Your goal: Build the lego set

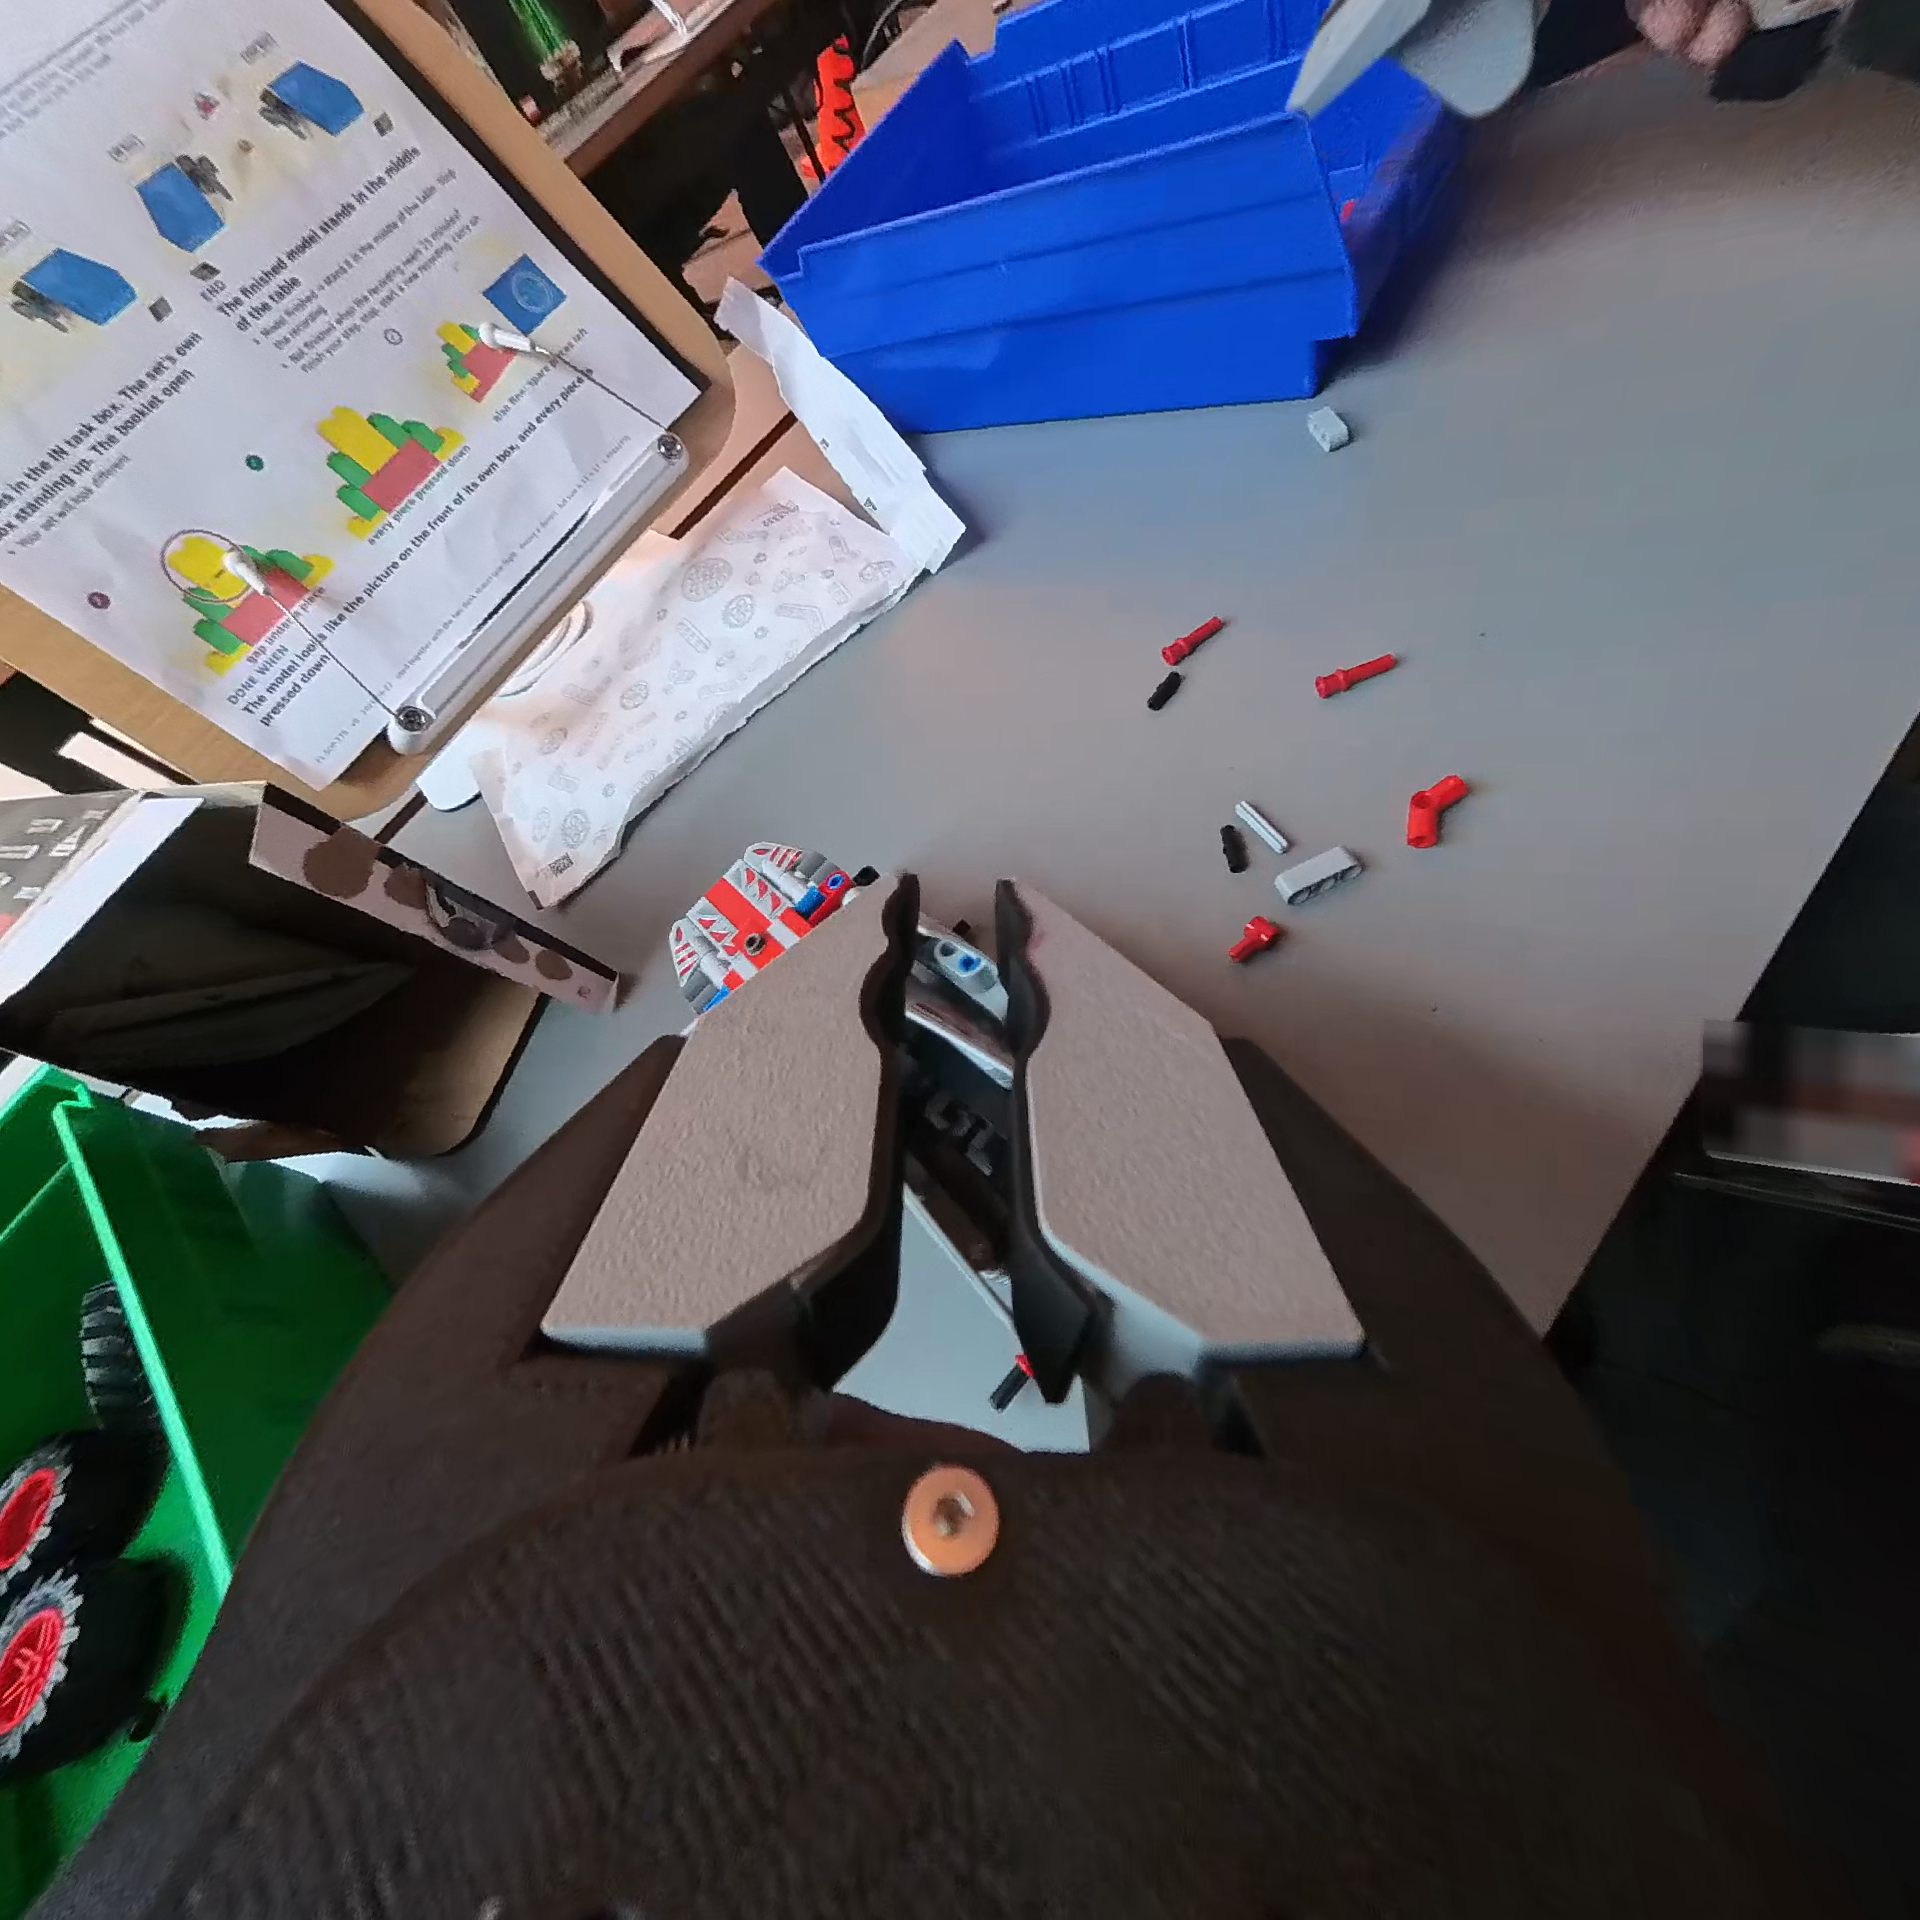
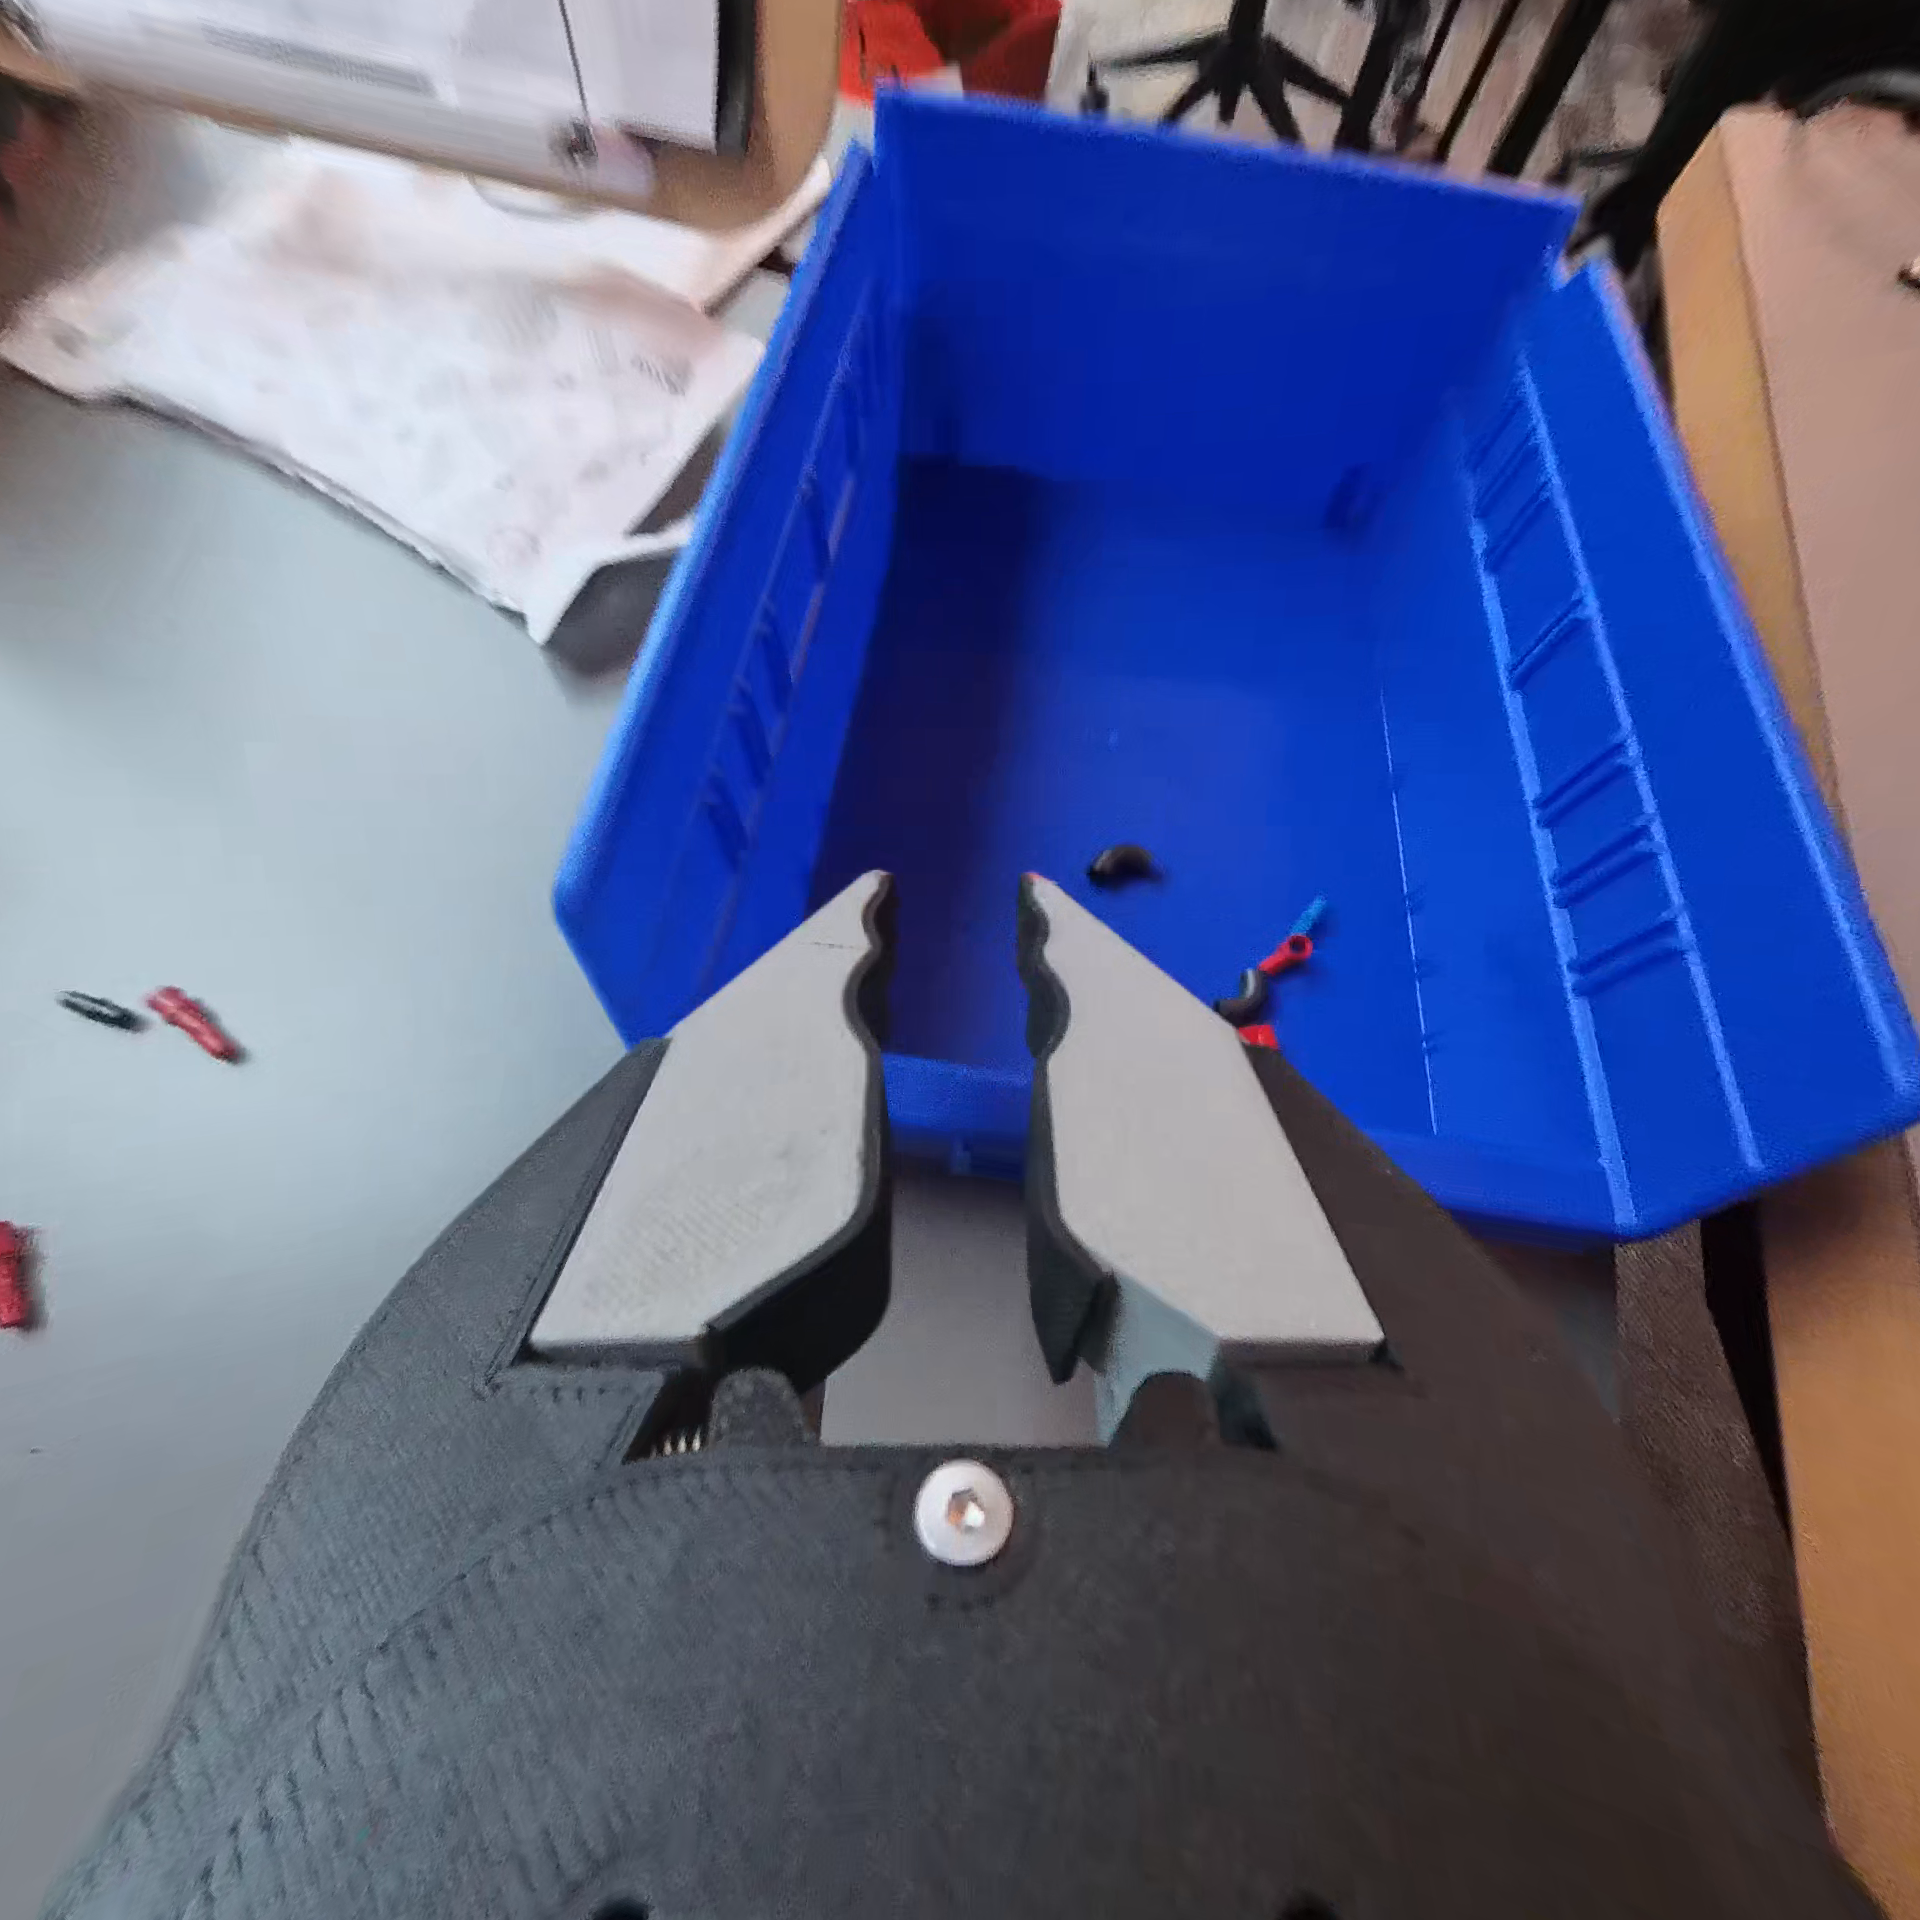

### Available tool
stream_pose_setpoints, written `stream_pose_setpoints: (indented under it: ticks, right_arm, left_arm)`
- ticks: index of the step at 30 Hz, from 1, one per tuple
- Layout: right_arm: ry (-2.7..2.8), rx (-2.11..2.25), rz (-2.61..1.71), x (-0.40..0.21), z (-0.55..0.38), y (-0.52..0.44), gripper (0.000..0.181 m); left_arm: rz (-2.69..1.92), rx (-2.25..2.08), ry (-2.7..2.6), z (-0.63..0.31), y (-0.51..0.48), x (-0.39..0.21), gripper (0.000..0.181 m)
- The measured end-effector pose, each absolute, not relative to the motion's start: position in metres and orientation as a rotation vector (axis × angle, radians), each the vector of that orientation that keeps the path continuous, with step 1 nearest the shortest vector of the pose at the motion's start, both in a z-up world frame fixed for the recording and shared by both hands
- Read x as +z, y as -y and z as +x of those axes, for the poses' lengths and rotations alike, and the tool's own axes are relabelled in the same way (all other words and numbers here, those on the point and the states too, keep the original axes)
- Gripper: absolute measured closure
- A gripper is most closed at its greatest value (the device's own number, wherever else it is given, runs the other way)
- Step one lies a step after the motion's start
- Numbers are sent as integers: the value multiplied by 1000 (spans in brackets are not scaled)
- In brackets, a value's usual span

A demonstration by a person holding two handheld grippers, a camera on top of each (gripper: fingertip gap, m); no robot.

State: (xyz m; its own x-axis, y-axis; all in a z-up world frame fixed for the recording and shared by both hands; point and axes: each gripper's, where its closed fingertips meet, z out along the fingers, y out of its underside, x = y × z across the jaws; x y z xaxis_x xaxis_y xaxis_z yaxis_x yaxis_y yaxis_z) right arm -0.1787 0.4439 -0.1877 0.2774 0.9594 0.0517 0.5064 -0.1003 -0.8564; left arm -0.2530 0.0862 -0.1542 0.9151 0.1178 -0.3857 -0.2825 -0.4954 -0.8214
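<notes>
In the left wrist view, my left gripper (image 1: 956,888) is shut on a partly built red, white and grey lego model (image 1: 764,925), held low over the grey table (image 1: 1558,520). A dark and silver part of the model shows between the fingers. Loose parts lie to the right: red pins (image 1: 1353,675), a red angled connector (image 1: 1434,810), a grey beam (image 1: 1317,875), black pins (image 1: 1164,691). My right gripper (image 2: 956,883) is open and empty above the front edge of the blue bin (image 2: 1558,831). It also shows far off in the left wrist view (image 1: 1403,62). The bin holds a few small black, red and blue parts (image 2: 1288,951).
An instruction sheet on a wooden board (image 1: 312,364) stands at the left, with a crumpled paper bag (image 1: 707,665) below it. A green bin (image 1: 104,1299) holding red-hubbed wheels (image 1: 42,1558) is at the lower left. The table's edge runs along the right (image 1: 1704,1039). My hands' fingertips stand some 35 centimeters from each other. The red angled connector (image 1: 1434,810) is about 15 centimeters from my left fingertips.
</notes>
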Motion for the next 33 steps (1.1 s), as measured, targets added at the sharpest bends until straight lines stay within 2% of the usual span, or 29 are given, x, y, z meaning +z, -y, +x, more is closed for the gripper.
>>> stream_pose_setpoints:
  ticks: [5, 7, 9, 11, 17, 20, 22, 25, 29, 33]
  right_arm:
    - [1361, 789, -1723, -178, -175, -437, 155]
    - [1464, 1043, -1595, -153, -182, -396, 159]
    - [1660, 1312, -1383, -127, -182, -335, 174]
    - [1905, 1404, -1237, -129, -177, -279, 166]
    - [2496, 891, -1201, -236, -172, -219, 161]
    - [2561, 795, -1217, -255, -174, -211, 162]
    - [2562, 666, -1222, -266, -176, -219, 174]
    - [2577, 633, -1217, -268, -175, -222, 181]
    - [2466, 682, -1196, -242, -179, -236, 180]
    - [1896, 775, -1261, -161, -200, -307, 180]
  left_arm:
    - [-2052, 479, -119, -255, -86, -160, 168]
    - [-2050, 486, -119, -255, -86, -159, 168]
    - [-2041, 481, -113, -256, -85, -156, 169]
    - [-2040, 482, -108, -257, -85, -156, 169]
    - [-2046, 473, -129, -250, -86, -157, 168]
    - [-2034, 452, -123, -248, -87, -154, 168]
    - [-2033, 447, -122, -248, -87, -154, 168]
    - [-2040, 427, -132, -243, -89, -158, 167]
    - [-2056, 429, -181, -232, -94, -163, 167]
    - [-2055, 417, -180, -230, -95, -164, 167]
